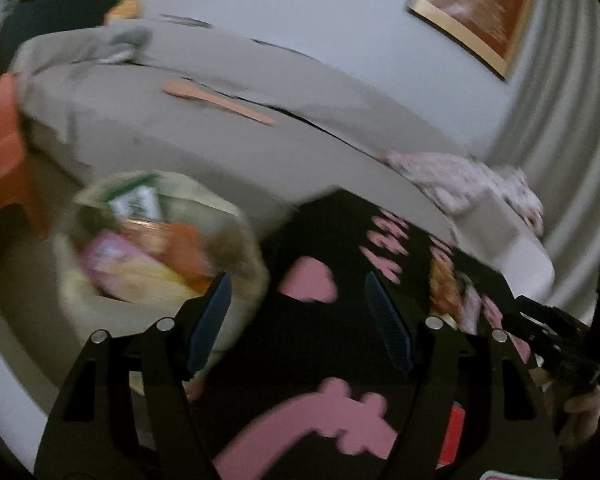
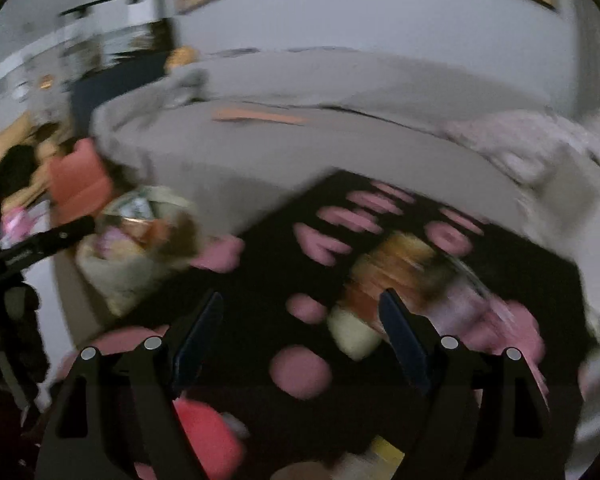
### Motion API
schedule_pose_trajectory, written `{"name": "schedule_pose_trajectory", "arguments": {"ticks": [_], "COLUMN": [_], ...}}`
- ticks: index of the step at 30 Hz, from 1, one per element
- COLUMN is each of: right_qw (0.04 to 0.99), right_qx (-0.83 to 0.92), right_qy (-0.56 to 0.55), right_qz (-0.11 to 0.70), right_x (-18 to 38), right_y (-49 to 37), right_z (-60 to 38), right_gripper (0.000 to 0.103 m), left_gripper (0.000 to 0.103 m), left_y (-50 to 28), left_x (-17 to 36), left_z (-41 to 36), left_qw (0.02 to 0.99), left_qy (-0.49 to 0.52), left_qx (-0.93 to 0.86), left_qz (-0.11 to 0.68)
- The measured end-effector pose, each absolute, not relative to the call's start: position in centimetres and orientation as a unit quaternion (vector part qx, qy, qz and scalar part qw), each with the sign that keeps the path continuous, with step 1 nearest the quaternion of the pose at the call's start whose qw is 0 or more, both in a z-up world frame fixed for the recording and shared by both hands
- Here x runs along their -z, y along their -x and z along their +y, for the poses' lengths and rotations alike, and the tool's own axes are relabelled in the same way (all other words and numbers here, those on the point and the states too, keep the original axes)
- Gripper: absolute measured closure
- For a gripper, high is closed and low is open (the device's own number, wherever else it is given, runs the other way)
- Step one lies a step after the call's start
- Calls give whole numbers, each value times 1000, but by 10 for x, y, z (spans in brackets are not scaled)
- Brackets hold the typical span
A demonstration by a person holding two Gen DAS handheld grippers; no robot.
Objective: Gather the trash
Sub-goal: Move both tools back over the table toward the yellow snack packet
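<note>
A pale bag (image 1: 236, 312) full of colourful wrappers (image 1: 140, 256) stands on the floor just left of my open, empty left gripper (image 1: 296, 312). The bag also shows at the left in the right wrist view (image 2: 116, 276). My right gripper (image 2: 300, 332) is open and empty above a black rug (image 2: 260, 280). A blurred orange and white wrapper (image 2: 392, 268) lies on the rug ahead of it, beside a pale scrap (image 2: 352, 332). A red piece (image 2: 208, 436) and a yellow piece (image 2: 386, 452) lie close under it. The right gripper shows at the right edge of the left view (image 1: 560, 340).
A grey sofa (image 1: 220, 140) curves behind the rug, with a pink patterned cloth (image 1: 468, 184) on its right end. An orange chair (image 1: 0, 152) stands at the left. The black rug (image 1: 332, 248) has pink shapes. Framed pictures (image 1: 476, 12) hang on the wall.
</note>
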State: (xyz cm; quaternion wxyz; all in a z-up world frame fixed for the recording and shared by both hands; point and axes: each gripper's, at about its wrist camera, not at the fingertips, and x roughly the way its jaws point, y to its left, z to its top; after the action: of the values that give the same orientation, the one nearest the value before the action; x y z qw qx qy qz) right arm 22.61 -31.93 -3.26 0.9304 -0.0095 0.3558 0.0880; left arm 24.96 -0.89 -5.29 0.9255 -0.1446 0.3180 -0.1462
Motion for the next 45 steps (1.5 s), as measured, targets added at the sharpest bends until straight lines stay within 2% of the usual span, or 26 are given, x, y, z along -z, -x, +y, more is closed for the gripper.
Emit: {"name": "schedule_pose_trajectory", "arguments": {"ticks": [7,16,21,25,33,39,41,42,43,44,45], "right_qw": [923,874,878,888,894,892,891,890,890,890,889], "right_qx": [-11,-56,-80,-47,-30,-32,-36,-38,-39,-41,-44], "right_qy": [-31,-104,-107,-50,-64,-44,-55,-59,-65,-73,-78], "right_qz": [384,471,460,454,443,449,450,450,449,448,449], "right_x": [60,109,114,118,118,119,118,118,118,118,117], "right_y": [-176,-136,-142,-154,-163,-160,-159,-158,-157,-155,-153], "right_z": [-390,-380,-371,-376,-403,-400,-403,-404,-406,-407,-408], "right_gripper": [26,26,26,26,26,26,26,26,26,26,26], "left_gripper": [37,36,34,34,34,34,39,51,57,58,64], "left_y": [-247,-249,-265,-286,-337,-348,-347,-348,-349,-350,-351], "left_x": [58,60,68,66,75,92,101,105,109,109,110], "left_z": [-70,-98,-126,-148,-212,-274,-293,-300,-304,-304,-302], "left_qw": [910,899,874,862,840,825,814,807,804,806,809], "left_qy": [98,69,38,31,-8,-82,-118,-133,-139,-135,-128], "left_qx": [216,252,291,319,349,358,362,362,360,357,355], "left_qz": [340,353,386,392,416,431,440,446,452,452,452]}}
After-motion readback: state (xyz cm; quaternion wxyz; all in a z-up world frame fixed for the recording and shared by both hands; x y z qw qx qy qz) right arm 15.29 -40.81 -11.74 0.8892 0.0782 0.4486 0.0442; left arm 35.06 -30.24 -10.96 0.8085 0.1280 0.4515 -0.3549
